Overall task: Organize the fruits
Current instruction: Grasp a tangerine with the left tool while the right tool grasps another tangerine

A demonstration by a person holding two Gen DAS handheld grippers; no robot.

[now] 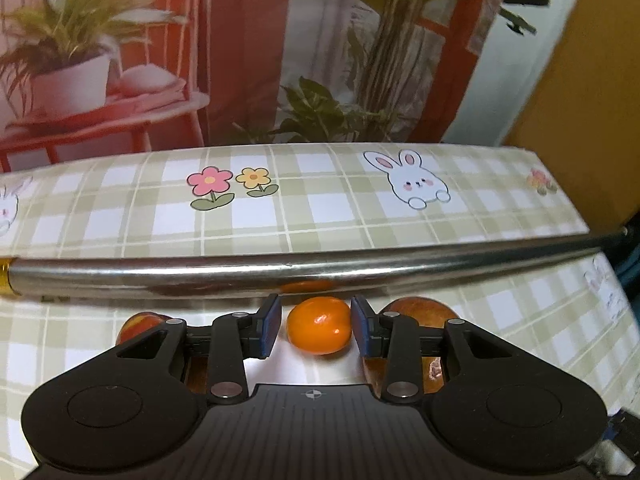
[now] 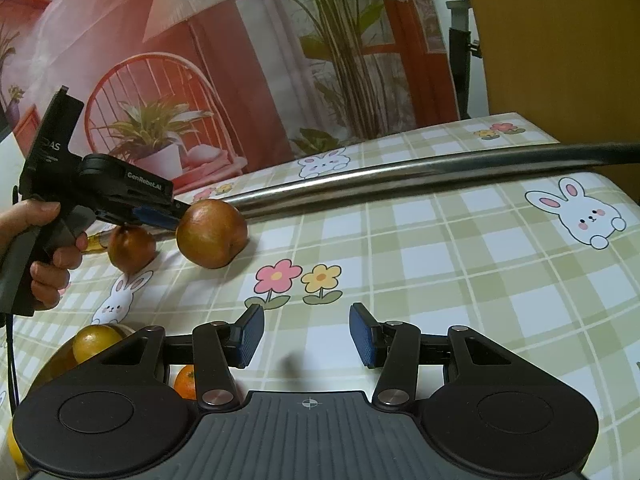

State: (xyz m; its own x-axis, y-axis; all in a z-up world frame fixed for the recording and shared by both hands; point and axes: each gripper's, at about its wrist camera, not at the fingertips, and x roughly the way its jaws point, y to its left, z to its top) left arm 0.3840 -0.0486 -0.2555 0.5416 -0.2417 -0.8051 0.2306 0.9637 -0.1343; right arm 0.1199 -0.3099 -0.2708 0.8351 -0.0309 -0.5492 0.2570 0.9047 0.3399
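A long shiny metal pipe (image 1: pixel 304 270) lies across the checked tablecloth (image 1: pixel 320 208), and everything here sits on the near side of it. Just in front of the pipe, a small orange fruit (image 1: pixel 319 327) rests on the cloth between the blue pads of the left gripper (image 1: pixel 316 327), whose jaws stand apart; the right pad seems to touch the fruit's side, the left pad stands a little clear. The fruit is glossy, smooth and slightly egg-shaped, and its colour reflects in the pipe. Two reddish-brown round fruits flank it: the larger one (image 2: pixel 212 234) touches the pipe, the smaller one (image 2: pixel 131 250) sits beside a hand (image 2: pixel 44 252) gripping the left gripper's handle. From the right wrist view the large fruit hides the orange one. The right gripper (image 2: pixel 307 336) hangs released over bare cloth, well short of the pipe. Under its body a yellowish fruit (image 2: pixel 94 342) and another orange one (image 2: pixel 186 382) show only in part.
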